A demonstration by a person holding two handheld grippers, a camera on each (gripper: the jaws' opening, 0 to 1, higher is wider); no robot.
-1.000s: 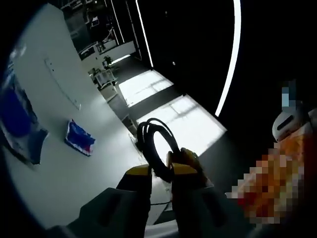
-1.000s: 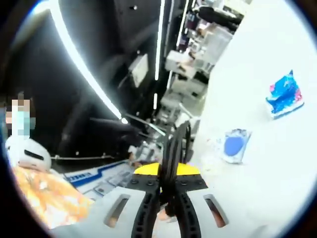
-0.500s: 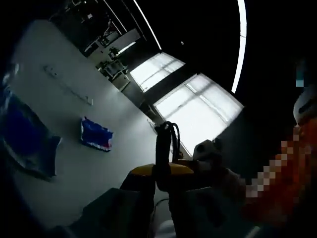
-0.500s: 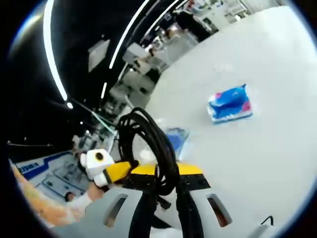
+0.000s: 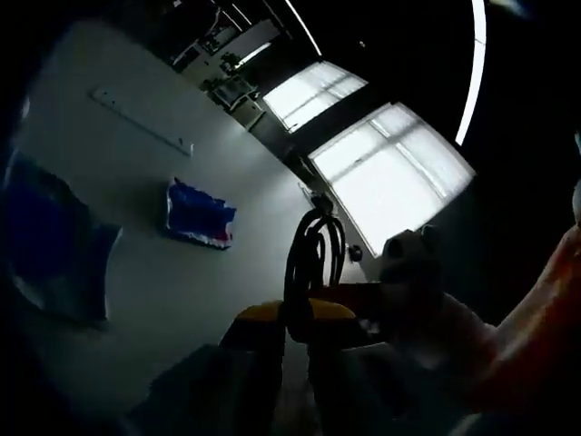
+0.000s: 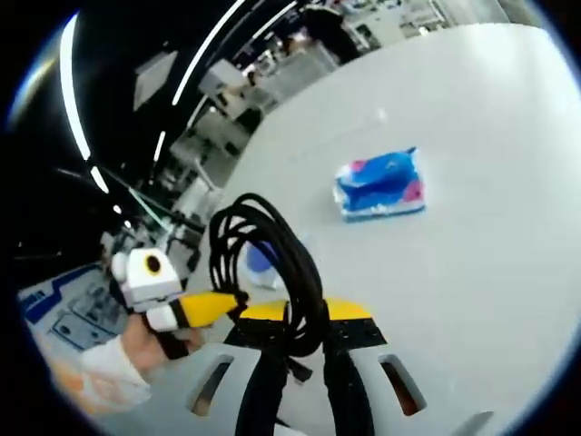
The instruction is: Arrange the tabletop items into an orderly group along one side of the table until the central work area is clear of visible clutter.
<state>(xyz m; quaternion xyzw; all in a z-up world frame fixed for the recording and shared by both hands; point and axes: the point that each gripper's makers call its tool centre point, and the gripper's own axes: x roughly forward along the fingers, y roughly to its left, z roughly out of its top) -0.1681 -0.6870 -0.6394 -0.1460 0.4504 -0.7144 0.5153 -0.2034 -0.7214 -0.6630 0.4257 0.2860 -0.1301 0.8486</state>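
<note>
A black coiled cable (image 6: 272,259) stands up between the jaws of my right gripper (image 6: 295,320), which is shut on it above the white table (image 6: 472,272). My left gripper (image 6: 216,306) comes in from the left, its yellow tip against the same coil. In the left gripper view, which is dark, the cable (image 5: 313,259) rises edge-on from my left gripper (image 5: 292,313), shut on it. A blue tissue pack (image 6: 379,186) lies on the table beyond the coil, seen too as the tissue pack (image 5: 200,213).
A blue pouch (image 5: 54,245) lies at the left of the table (image 5: 154,309); the pouch (image 6: 260,260) is partly hidden behind the coil. A long white strip (image 5: 141,121) lies farther back. A person's hand (image 6: 136,341) holds the left gripper. Beyond the table's far edge are furniture and bright windows.
Both views have swung toward the table, so more of its top shows. The two grippers have come close together on the coil. The tissue pack and pouch have not moved.
</note>
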